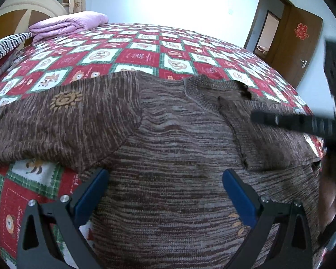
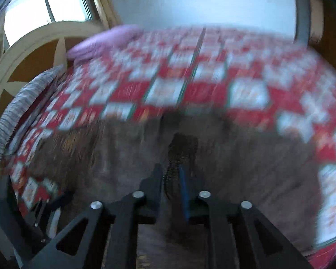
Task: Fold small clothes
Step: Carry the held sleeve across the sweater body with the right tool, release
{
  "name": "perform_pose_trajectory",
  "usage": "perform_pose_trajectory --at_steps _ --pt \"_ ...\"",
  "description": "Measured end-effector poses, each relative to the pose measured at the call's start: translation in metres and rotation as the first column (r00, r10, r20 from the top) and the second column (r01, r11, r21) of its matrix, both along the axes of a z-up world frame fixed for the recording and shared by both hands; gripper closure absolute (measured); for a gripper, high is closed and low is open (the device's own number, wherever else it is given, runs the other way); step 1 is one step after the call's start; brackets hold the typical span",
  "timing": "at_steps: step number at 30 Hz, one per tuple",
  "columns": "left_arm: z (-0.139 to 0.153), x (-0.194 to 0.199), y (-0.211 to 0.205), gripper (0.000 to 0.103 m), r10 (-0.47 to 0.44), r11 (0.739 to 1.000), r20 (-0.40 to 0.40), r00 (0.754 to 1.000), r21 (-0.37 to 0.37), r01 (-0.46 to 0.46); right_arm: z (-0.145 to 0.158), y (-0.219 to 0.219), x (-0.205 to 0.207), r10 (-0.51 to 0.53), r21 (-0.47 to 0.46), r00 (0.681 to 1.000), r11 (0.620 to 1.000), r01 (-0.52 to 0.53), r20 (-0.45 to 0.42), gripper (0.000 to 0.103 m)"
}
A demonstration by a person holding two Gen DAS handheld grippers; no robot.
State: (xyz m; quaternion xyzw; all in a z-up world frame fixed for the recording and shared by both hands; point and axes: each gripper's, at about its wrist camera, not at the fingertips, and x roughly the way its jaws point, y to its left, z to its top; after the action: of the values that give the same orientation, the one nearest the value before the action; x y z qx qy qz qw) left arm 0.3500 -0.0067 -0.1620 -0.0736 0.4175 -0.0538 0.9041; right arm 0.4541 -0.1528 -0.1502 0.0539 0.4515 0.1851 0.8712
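**A:** What's on the bed [image 1: 145,51]?

**B:** One brown knitted sweater [image 1: 168,157], lying flat on the red, white and green checked quilt, toward the near edge. One sleeve [image 1: 56,121] stretches out to the left side; the other [image 1: 268,139] looks folded in over the body.

**A:** How would it handle?

**B:** I'd judge it soft, floppy and fairly thick, light enough to lift by a pinch, and grippy rather than slippery. Best held at an edge: cuff, hem or shoulder seam.

**A:** And the two grippers?

**B:** The left gripper [image 1: 165,192] hovers over the sweater's body, jaws spread wide, holding nothing. The right gripper [image 2: 171,179], in a blurred view, has its jaws pressed onto a bunch of the knit.

**A:** Anything else?

**B:** One folded lilac blanket [image 1: 67,24] and one striped pillow [image 1: 4,47] at the far left corner, by the headboard
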Motion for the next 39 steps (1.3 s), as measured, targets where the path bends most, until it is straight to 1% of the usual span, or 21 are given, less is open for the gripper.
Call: perform_pose_trajectory --at_steps 1,3,5,6,7,9,11,13,15,17,19,21,23,25,26,27,29,32,35,38,39 --pt "0.000 0.000 0.000 0.000 0.000 1.000 0.000 1.000 -0.003 0.000 -0.002 -0.003 -0.006 0.005 -0.005 1.000 1.000 -0.005 0.008 0.080" --pt "0.000 0.000 0.001 0.000 0.002 1.000 0.001 1.000 0.002 -0.002 0.000 -0.018 -0.027 0.026 0.003 0.999 1.000 -0.026 0.030 0.068" --pt "0.003 -0.002 -0.002 0.000 0.000 1.000 -0.001 1.000 0.023 0.000 0.008 -0.050 -0.049 0.012 0.017 0.999 1.000 -0.013 0.047 0.047" --pt "0.005 -0.002 -0.004 0.000 -0.004 0.999 -0.003 1.000 0.042 0.004 0.013 -0.066 -0.058 -0.006 0.013 0.998 1.000 0.005 0.064 0.045" --pt "0.011 -0.004 -0.008 0.000 -0.008 0.998 0.001 1.000 0.070 0.008 0.018 -0.087 -0.071 -0.027 0.005 0.996 1.000 0.026 0.089 0.044" --pt "0.021 -0.005 -0.016 0.000 -0.044 0.995 0.014 0.999 0.086 0.043 0.023 -0.115 -0.088 -0.063 -0.021 0.991 0.998 0.067 0.121 0.044" --pt "0.036 -0.003 -0.028 0.000 -0.087 0.991 0.019 0.996 0.102 0.085 0.024 -0.147 -0.103 -0.129 -0.051 0.979 0.989 0.138 0.161 0.044" --pt "0.048 0.006 -0.044 0.000 -0.118 0.987 0.023 0.993 0.109 0.115 0.021 -0.174 -0.112 -0.200 -0.057 0.963 0.975 0.214 0.182 0.044" --pt "0.054 0.017 -0.062 0.000 -0.127 0.984 0.027 0.992 0.129 0.123 0.011 -0.199 -0.117 -0.286 -0.042 0.941 0.954 0.298 0.180 0.044" --pt "0.051 0.030 -0.078 0.000 -0.117 0.980 0.007 0.993 0.164 0.115 -0.005 -0.219 -0.118 -0.350 0.005 0.928 0.936 0.353 0.126 0.044" --pt "0.045 0.035 -0.091 0.000 -0.118 0.971 0.010 0.993 0.212 0.113 -0.017 -0.223 -0.119 -0.362 0.038 0.927 0.932 0.360 0.101 0.044" --pt "0.035 0.040 -0.103 0.000 -0.110 0.952 0.014 0.994 0.289 0.101 -0.026 -0.222 -0.120 -0.358 0.037 0.929 0.934 0.356 0.095 0.044" --pt "0.021 0.047 -0.110 0.000 -0.079 0.936 -0.004 0.997 0.345 0.076 -0.023 -0.218 -0.118 -0.343 0.020 0.934 0.939 0.343 0.103 0.044" --pt "0.002 0.055 -0.109 0.000 -0.032 0.913 -0.042 0.999 0.405 0.046 -0.018 -0.214 -0.115 -0.311 0.029 0.943 0.950 0.310 0.115 0.044" --pt "-0.002 0.055 -0.106 0.000 -0.019 0.909 -0.040 0.999 0.414 0.034 -0.015 -0.211 -0.114 -0.300 0.027 0.946 0.954 0.299 0.127 0.044" --pt "-0.001 0.052 -0.101 0.000 -0.014 0.920 -0.028 1.000 0.392 0.023 -0.014 -0.209 -0.113 -0.295 0.024 0.945 0.955 0.295 0.137 0.044" --pt "-0.001 0.050 -0.099 0.000 -0.009 0.911 -0.032 0.999 0.411 0.022 -0.011 -0.201 -0.111 -0.271 0.021 0.951 0.962 0.271 0.146 0.044" --pt "-0.003 0.045 -0.095 0.000 -0.015 0.912 -0.015 1.000 0.410 0.020 -0.006 -0.188 -0.110 -0.234 0.008 0.957 0.972 0.236 0.169 0.044" --pt "-0.004 0.047 -0.095 0.000 -0.015 0.920 -0.025 1.000 0.392 0.024 -0.008 -0.178 -0.111 -0.224 -0.025 0.955 0.972 0.234 0.195 0.043" --pt "-0.003 0.047 -0.094 0.000 -0.017 0.928 -0.024 1.000 0.373 0.025 -0.008 -0.174 -0.104 -0.213 -0.020 0.962 0.975 0.220 0.172 0.043" --pt "0.001 0.046 -0.092 0.000 -0.024 0.937 -0.023 0.999 0.347 0.031 -0.005 -0.172 -0.102 -0.212 -0.017 0.960 0.976 0.219 0.183 0.043"
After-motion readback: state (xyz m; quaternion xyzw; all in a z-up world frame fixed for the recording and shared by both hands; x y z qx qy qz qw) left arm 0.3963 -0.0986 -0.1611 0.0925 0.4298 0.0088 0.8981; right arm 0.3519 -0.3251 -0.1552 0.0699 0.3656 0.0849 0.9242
